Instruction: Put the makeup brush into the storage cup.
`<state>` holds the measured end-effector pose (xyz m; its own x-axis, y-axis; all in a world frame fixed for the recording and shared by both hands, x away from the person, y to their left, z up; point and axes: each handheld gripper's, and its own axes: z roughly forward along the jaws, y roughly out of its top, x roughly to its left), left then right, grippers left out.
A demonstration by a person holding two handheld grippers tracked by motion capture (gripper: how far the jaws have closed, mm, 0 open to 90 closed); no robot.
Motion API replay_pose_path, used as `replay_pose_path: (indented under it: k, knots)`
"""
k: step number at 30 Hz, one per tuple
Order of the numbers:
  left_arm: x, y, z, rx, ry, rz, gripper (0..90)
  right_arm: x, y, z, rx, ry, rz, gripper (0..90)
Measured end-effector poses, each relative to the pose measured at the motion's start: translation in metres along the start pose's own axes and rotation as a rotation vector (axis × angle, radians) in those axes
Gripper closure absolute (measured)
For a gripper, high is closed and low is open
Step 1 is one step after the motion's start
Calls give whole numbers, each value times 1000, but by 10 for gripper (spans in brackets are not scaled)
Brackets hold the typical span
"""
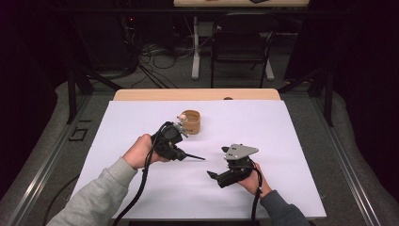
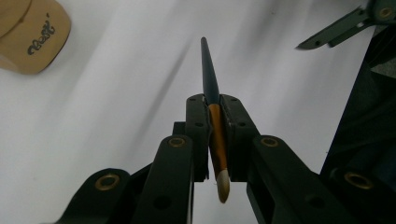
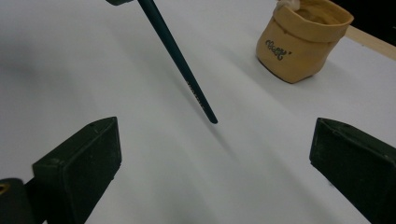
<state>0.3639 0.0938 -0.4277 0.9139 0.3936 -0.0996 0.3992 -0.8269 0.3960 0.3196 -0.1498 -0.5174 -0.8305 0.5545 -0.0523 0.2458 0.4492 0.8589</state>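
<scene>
Left claw (image 1: 181, 153): clamped tight on a thin paintbrush (image 2: 211, 95), pads pressing the orange part of the handle just above the pale bristle end.
Paintbrush place: held above the white tabletop (image 1: 263, 122), centre-left of the scene, not lying on it.
Long axis: dark tapered handle tip sticking out to the right in the high view, toward the right claw (image 1: 212, 175); pale bristle end back inside the left claw's own frame.
Right claw: wide apart, nothing between the 2 pads, near and right of the brush.
Key relation: handle tip aimed into the gap of the right claw, close but apart; seen from the right gripper view as a slanting dark shaft (image 3: 180, 60) ending just ahead of the open pads.
Tan pouch-shaped pot (image 1: 190, 121): far side, just beyond the left claw, upright, something pale at its rim.
Likely next move: judged a handover, right claw closing across the shaft near its tip.
</scene>
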Motion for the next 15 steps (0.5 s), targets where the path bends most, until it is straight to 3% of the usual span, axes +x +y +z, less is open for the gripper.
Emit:
replay_pose_path:
  k: [2, 4, 7, 9, 10, 11, 13, 15]
  knots:
    - [-1, 1, 1, -2, -1, 3, 835, 0, 1, 2, 5, 6, -3, 33]
    - [-3, 3, 2, 1, -8, 13, 835, 2, 3, 8, 7, 4, -8, 139]
    - [-4, 4, 3, 3, -16, 19, 835, 2, 5, 13, 12, 9, -11, 174]
    - [-6, 5, 4, 4, -28, 26, 835, 3, 7, 19, 17, 36, -17, 290]
    - [-6, 5, 4, 4, -28, 26, 835, 3, 7, 19, 17, 36, -17, 290]
    - [-6, 5, 5, 6, -34, 29, 835, 3, 7, 22, 24, 67, -13, 367]
    - [-7, 5, 5, 7, -37, 30, 835, 4, 8, 23, 21, 73, -16, 391]
    - [-7, 6, 5, 8, -41, 35, 835, 6, 9, 26, 18, 94, -21, 476]
